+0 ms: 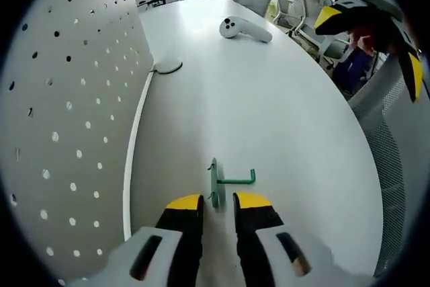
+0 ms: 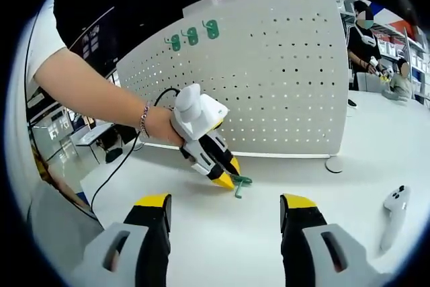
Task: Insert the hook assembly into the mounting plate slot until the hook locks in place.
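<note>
— Where's the hook right now?

— I see the green hook lying on the white desk, near the foot of the pegboard that stands along one edge of it. In the left gripper view its flat backing sits just between my left gripper's yellow tips, with the bent arm pointing off to one side.

— Is the left claw closed on it?

— The jaws are narrow and flank the backing, but I cannot tell whether they actually pinch it. From the right gripper view the same gripper is angled down to the desk, tips right at the hook.

— And the right one?

— My right gripper is spread wide, holding nothing, well apart from the hook.

— Anything else there?

— Three green hooks already hang on the pegboard near its top corner. A white controller lies toward the desk's far edge, and a black cable runs by the pegboard's foot.
</note>
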